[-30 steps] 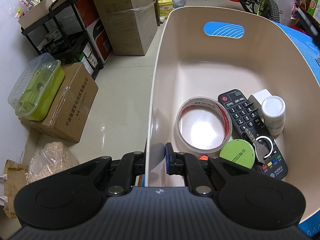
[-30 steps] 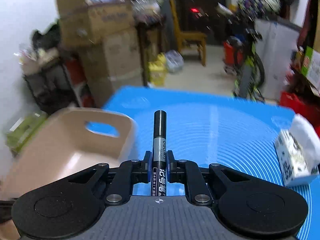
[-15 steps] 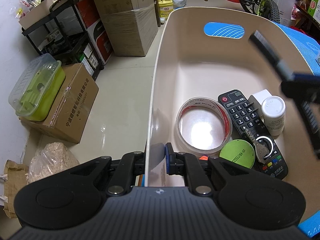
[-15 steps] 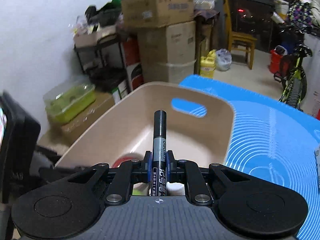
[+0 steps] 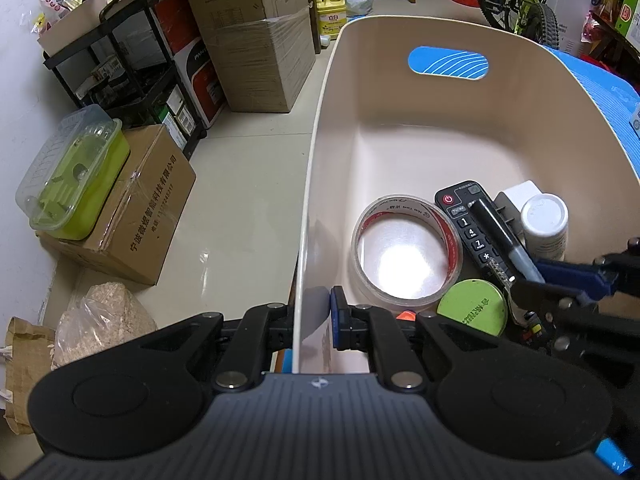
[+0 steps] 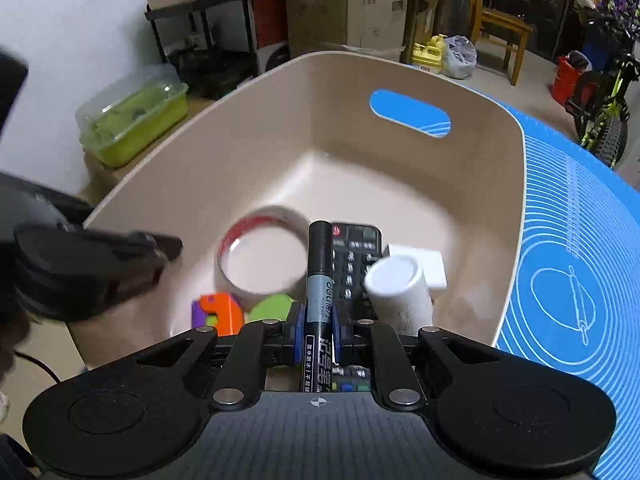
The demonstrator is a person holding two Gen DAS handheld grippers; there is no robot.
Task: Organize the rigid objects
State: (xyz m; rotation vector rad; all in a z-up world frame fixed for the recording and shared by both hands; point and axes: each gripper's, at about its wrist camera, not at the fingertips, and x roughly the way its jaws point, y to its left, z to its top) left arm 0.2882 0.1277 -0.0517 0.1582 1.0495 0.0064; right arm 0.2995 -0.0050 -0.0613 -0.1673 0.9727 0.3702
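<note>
The black marker sits in the lower middle of your right wrist view, its capped tip pointing up the frame over the remote control. Your right gripper has its blue pads pressed on the marker's grey barrel from both sides, so it is holding the marker inside the beige bin. In the left wrist view the same marker slants across the remote at centre right.

On the bin floor around it lie a roll of clear tape to the left, a white bottle and a white block to the right, a green round lid and an orange-and-purple toy at lower left.

Your left gripper, at bottom centre of its view, is clamped narrowly on the bin's near wall. The bin stands on a blue mat, right of frame.
</note>
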